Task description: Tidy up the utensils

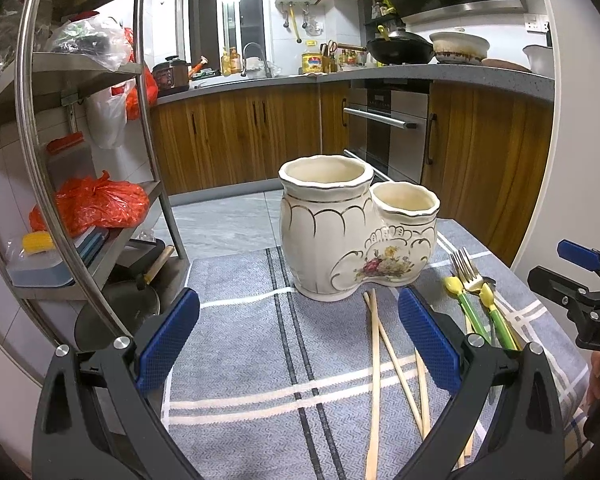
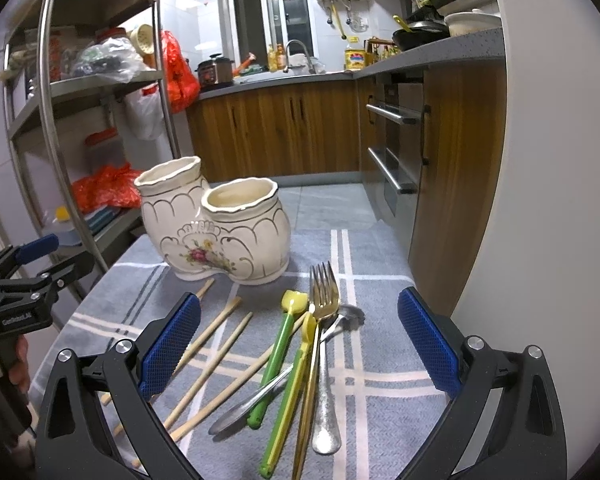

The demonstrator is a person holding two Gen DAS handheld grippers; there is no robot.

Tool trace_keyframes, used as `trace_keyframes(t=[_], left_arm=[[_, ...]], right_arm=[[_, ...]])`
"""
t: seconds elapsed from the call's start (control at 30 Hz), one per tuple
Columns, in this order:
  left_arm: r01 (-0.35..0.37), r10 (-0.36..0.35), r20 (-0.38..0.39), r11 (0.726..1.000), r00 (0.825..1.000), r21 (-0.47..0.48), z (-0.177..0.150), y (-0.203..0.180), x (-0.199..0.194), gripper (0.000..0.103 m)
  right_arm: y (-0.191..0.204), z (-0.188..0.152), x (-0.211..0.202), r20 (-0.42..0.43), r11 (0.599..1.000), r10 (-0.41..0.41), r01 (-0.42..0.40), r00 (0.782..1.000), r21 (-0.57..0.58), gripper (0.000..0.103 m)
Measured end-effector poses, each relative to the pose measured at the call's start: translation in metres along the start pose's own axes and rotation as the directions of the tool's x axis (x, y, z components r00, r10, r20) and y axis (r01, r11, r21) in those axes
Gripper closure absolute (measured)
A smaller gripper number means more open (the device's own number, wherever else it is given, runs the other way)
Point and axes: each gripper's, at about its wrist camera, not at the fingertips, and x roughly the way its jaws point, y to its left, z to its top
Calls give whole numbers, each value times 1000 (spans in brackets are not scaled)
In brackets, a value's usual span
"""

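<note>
Cream china makes up the two-cup holder (image 2: 216, 226), which stands empty on the bench cloth (image 2: 380, 400). Just in front of the holder lie the wooden chopsticks (image 2: 216, 364), the green sticks (image 2: 278, 356), the gold fork (image 2: 323, 300) and a silver spoon (image 2: 327, 412), all in a loose pile. The right gripper (image 2: 299, 344) hangs over the pile with its jaws wide apart and nothing in them. The left gripper (image 1: 299, 342) waits in front of the holder, jaws also apart. A good move would be to pinch one piece near its middle, lift it clear of the others, then drop it upright into a cup.
</note>
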Motion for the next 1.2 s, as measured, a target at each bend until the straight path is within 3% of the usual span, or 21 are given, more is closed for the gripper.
trace_keyframes(t=[0.77, 1.07, 1.2], left_arm=[[3, -3, -13, 1000, 1000, 11, -2, -5, 6, 5], [33, -29, -101, 999, 994, 42, -13, -7, 29, 5], [50, -41, -159, 997, 986, 57, -20, -10, 41, 5]], right_arm=[[-2, -4, 5, -13, 1000, -6, 6, 1000, -6, 5], [-9, -14, 29, -95, 998, -52, 48, 994, -45, 5], [-13, -16, 43, -145, 999, -38, 35, 989, -22, 12]])
